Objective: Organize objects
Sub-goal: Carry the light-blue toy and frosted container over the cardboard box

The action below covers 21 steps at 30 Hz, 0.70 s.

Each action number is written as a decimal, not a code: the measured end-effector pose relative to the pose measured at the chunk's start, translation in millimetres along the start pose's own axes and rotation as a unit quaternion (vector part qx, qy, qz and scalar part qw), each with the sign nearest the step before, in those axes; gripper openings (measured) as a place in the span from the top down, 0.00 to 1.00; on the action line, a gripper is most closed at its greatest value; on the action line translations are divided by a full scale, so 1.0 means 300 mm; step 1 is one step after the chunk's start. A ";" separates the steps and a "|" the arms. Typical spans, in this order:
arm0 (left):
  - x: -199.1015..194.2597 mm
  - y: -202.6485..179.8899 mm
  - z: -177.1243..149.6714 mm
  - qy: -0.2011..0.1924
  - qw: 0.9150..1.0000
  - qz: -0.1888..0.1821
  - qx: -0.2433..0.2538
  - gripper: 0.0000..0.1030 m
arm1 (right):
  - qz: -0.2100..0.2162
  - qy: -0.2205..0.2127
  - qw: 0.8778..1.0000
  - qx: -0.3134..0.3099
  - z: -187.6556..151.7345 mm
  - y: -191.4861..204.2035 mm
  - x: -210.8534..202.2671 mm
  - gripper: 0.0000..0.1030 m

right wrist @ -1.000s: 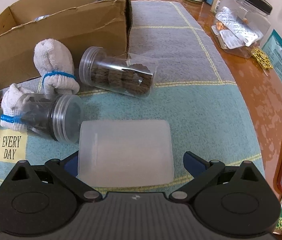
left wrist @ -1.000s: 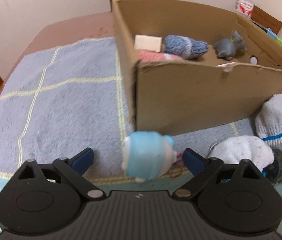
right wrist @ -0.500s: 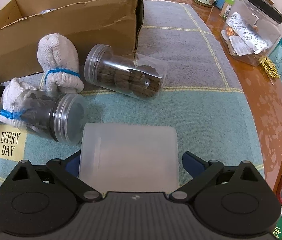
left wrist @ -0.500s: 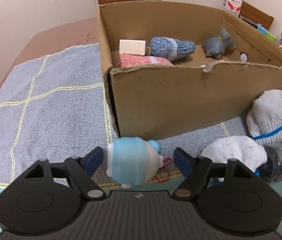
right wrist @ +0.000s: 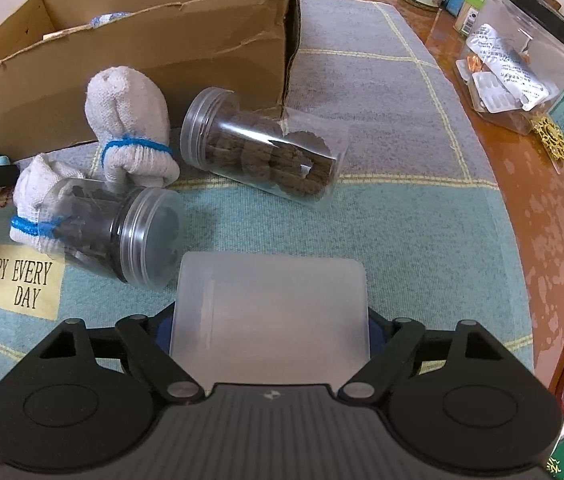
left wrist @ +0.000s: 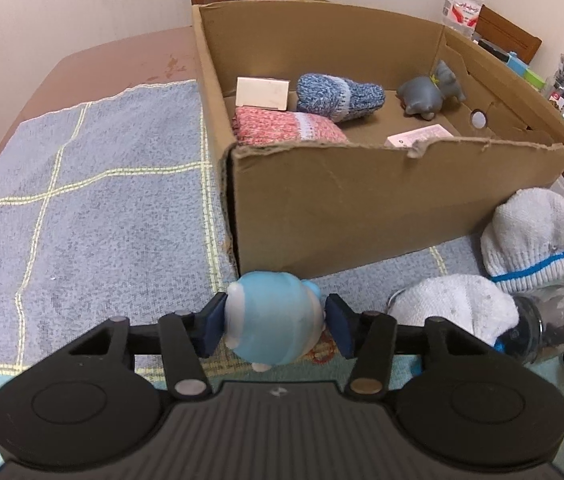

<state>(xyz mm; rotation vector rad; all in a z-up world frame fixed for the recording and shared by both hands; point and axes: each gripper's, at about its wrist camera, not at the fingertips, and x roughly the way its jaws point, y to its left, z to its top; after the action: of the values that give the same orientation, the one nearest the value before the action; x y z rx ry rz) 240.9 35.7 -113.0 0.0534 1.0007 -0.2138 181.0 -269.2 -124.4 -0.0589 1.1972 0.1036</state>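
1. Now the left hand-held gripper [left wrist: 275,326], wide a second ago, has just closed; its blue pads press both sides of the blue toy figure [left wrist: 271,326], just before the near corner of the cardboard box [left wrist: 362,216].
2. Right hand-held gripper [right wrist: 269,320]: its jaws have just narrowed, and both sit against the sides of the translucent plastic case [right wrist: 269,304], well right of the box.
3. The case lies flat on the towel [right wrist: 382,200], long axis running from jaw to jaw.
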 end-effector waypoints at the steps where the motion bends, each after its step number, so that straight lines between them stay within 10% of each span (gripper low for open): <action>1: -0.003 0.001 0.001 0.001 1.000 0.000 0.000 0.49 | 0.001 -0.001 1.000 0.000 -0.001 -0.001 -0.006 0.16; 21: -0.166 -0.013 0.026 0.009 0.999 -0.036 0.023 0.52 | 0.011 -0.026 0.999 -0.036 0.049 -0.020 -0.137 0.16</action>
<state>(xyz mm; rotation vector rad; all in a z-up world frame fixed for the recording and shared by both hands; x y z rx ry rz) 220.5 38.5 -66.8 0.0611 1.0161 -0.3028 180.5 -275.7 -80.7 -0.1054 1.1421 0.1678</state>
